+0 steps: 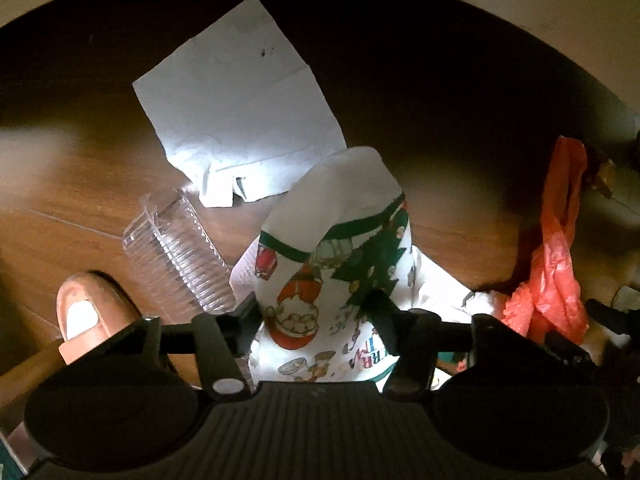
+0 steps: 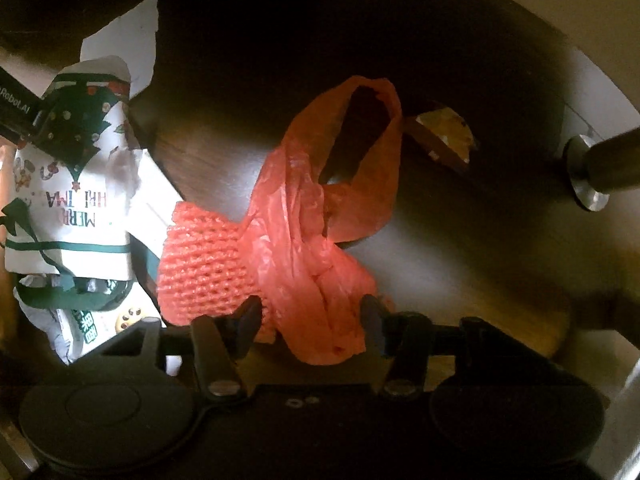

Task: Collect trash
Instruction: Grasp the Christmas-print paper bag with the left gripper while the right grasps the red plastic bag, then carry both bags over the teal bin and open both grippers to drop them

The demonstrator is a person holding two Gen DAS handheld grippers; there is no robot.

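The left hand-held gripper [image 1: 320, 316] is pinching the Christmas bag [image 1: 332, 264], which is standing between its fingers over the floor [image 1: 80, 208]. The right hand-held gripper [image 2: 310, 316] is pinching the red bag [image 2: 316, 272], with a red net [image 2: 204, 264] just beside it. This looks like the grabbing step. Next, both probably need lifting.

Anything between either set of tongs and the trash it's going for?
Nothing visible. The left tongs already straddle the white Christmas-print paper wrapper; the right tongs straddle the crumpled red plastic bag, with the red foam net touching the bag's left side.
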